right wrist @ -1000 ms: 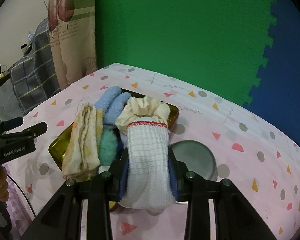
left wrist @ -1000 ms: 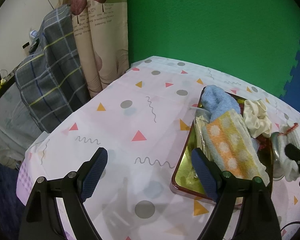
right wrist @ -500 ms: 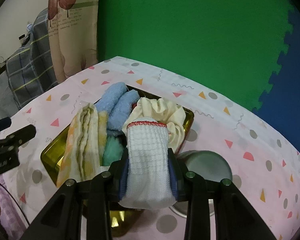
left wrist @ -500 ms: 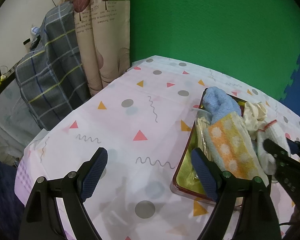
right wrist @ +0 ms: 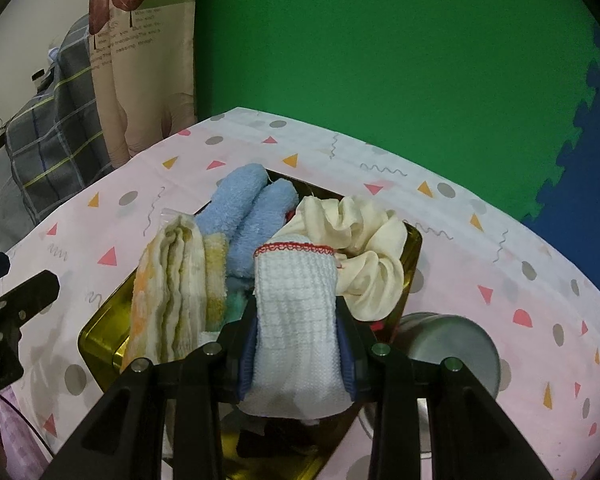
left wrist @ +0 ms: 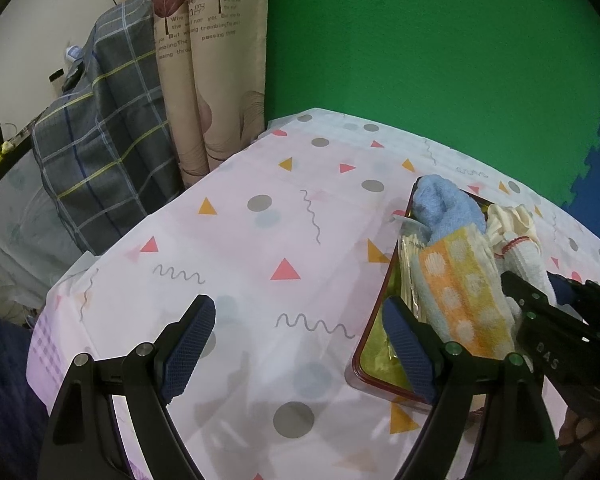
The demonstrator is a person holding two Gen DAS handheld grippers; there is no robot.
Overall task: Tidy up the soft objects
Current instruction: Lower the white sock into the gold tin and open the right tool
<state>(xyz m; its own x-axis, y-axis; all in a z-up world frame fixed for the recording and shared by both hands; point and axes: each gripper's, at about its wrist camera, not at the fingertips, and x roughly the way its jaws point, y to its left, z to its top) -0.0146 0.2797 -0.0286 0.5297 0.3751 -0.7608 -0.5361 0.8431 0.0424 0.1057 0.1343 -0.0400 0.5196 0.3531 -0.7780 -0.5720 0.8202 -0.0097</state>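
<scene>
Over the gold tray, right tongs angled down, clamping white cloth

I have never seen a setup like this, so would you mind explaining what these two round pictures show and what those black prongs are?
There is no robot here: a person holds a two-finger gripper in each hand, and each carries a wide-angle camera looking along its fingers. One picture is from the left gripper, which is open and empty over the patterned tablecloth. The other is from the right gripper, which is closed on a white knitted cloth over a gold tin. The tin already holds a blue towel, an orange-yellow cloth and a cream scrunchie. A metal lid lies beside it.
</scene>
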